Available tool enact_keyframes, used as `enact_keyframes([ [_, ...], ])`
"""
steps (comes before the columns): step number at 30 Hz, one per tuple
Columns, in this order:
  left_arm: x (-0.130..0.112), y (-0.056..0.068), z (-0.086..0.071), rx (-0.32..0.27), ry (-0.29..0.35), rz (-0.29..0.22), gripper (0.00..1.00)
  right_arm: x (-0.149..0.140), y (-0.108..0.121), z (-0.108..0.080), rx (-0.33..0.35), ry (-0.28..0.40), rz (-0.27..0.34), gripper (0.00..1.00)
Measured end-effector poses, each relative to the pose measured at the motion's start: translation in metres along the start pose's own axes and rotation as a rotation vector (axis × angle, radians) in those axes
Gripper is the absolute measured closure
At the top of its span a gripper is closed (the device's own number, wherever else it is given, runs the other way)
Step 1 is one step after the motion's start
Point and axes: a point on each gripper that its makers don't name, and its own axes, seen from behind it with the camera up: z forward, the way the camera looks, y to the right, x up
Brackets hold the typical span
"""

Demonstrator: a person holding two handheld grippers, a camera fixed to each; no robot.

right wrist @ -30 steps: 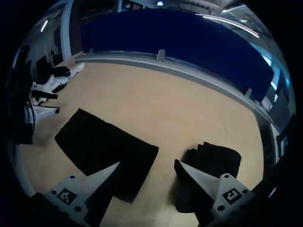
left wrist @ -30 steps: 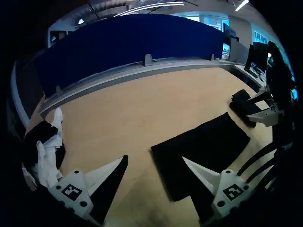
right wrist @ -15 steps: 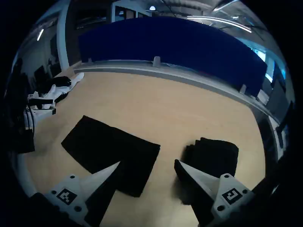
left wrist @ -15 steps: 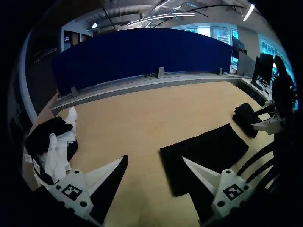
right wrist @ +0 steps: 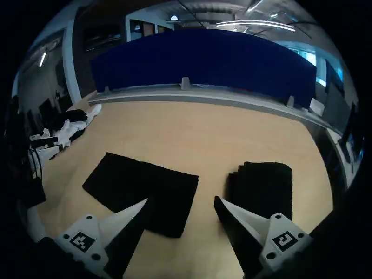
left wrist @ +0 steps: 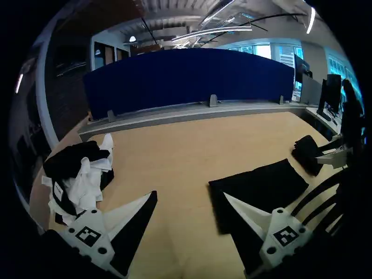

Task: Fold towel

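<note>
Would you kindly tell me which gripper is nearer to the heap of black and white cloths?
Left. The left gripper has the heap of cloths close beside its finger; the right gripper is farther along the table, by the flat black towel.

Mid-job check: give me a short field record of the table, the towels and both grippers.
flat towel: black, spread flat on the wooden table
folded stack: black, beside the flat towel, not touching
cloth pile: black and white, loose, on the left gripper's side
left gripper: jaws open, empty
right gripper: jaws open, empty
partition: blue, along the table's far edge
</note>
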Motion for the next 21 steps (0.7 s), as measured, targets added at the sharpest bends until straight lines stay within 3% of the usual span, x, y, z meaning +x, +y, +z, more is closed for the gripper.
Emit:
enact_keyframes([
  [8, 0.0, -0.008, -0.012, 0.023, 0.008, -0.021, 0.05, -0.005, -0.005, 0.001, 0.031, -0.011, -0.032, 0.0],
  [21, -0.017, -0.033, -0.049, 0.084, 0.003, -0.063, 0.05, -0.033, -0.012, 0.008, 0.11, -0.087, -0.133, 0.0],
])
